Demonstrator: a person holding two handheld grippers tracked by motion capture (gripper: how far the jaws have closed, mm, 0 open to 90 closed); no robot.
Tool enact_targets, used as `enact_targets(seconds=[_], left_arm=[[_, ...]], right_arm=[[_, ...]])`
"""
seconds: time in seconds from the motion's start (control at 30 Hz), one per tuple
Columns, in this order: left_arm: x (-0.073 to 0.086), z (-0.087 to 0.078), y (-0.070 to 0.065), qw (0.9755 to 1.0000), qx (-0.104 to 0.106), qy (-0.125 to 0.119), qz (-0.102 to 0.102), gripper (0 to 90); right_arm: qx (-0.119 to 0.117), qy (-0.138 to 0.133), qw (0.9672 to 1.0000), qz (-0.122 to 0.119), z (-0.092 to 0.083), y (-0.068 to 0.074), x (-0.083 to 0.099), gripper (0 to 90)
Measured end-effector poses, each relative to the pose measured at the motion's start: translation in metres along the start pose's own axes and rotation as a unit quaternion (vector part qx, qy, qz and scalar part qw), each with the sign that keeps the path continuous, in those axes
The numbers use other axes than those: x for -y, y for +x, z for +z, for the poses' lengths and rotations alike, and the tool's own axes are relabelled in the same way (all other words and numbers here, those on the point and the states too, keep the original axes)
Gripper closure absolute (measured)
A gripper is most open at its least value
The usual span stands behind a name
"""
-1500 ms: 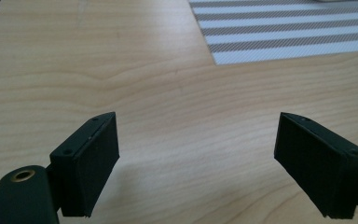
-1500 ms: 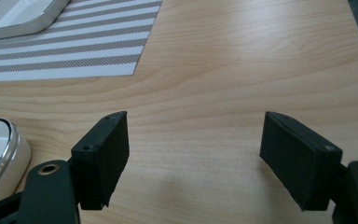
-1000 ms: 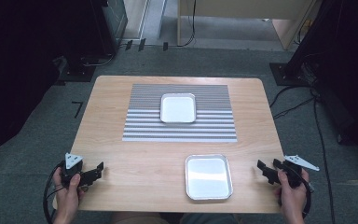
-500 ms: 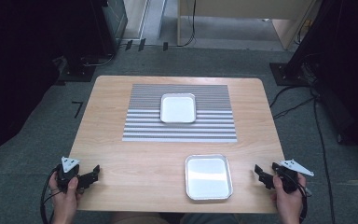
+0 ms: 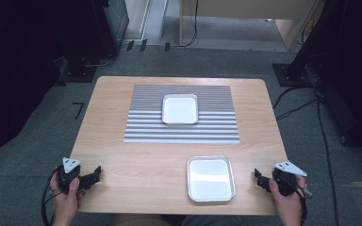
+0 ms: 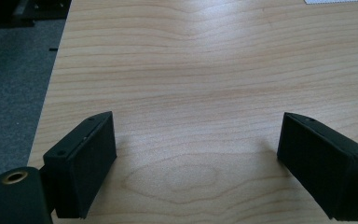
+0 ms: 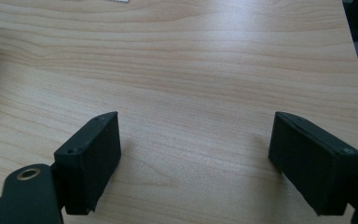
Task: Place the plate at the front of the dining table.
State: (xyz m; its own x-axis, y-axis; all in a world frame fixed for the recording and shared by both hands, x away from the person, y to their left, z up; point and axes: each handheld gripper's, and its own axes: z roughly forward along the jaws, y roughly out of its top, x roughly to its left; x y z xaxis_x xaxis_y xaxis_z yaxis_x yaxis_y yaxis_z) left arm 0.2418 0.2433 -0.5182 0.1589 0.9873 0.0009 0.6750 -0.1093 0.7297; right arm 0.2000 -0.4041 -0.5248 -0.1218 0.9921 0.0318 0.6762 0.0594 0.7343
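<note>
Standing beside the table (image 5: 136, 169), I see a light wooden top with clear grain lines, and it sits on a grey carpet floor (image 5: 37, 136). A mat with grey and white stripes (image 5: 181, 132) lies flat on the far half of the wood. On the middle of this mat rests a white square tray (image 5: 180, 108). A second tray, of shiny metal (image 5: 210, 178), lies on the bare wood near the person's edge, a little to the right of the middle.

The left gripper (image 5: 95, 174) is held at the near left corner of the table, well apart from both trays. In the left gripper view its two black jaws stand wide apart over bare wood, with nothing between them. The right gripper (image 5: 258, 178) is held at the near right edge, near the metal tray but not touching it. Its jaws have just been opening, and in the right gripper view they are wide apart, again with only wood grain between them. A pale rounded edge of the metal tray shows at the left side of that view.

Around the table the room is dark. Black cables (image 5: 327, 141) run over the carpet on the right, black stands (image 5: 311, 61) are at both sides, and a pale wooden piece of furniture (image 5: 245, 21) is behind.
</note>
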Motion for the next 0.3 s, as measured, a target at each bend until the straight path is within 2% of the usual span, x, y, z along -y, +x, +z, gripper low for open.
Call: enact_targets(seconds=[0.3], left_arm=[[-0.0009, 0.0011, -0.0003, 1.0, -0.001, -0.001, -0.002, 11.4]], right_arm=[[0.002, 0.001, 1.0, 0.001, 0.0007, -0.0004, -0.0005, 14.6]])
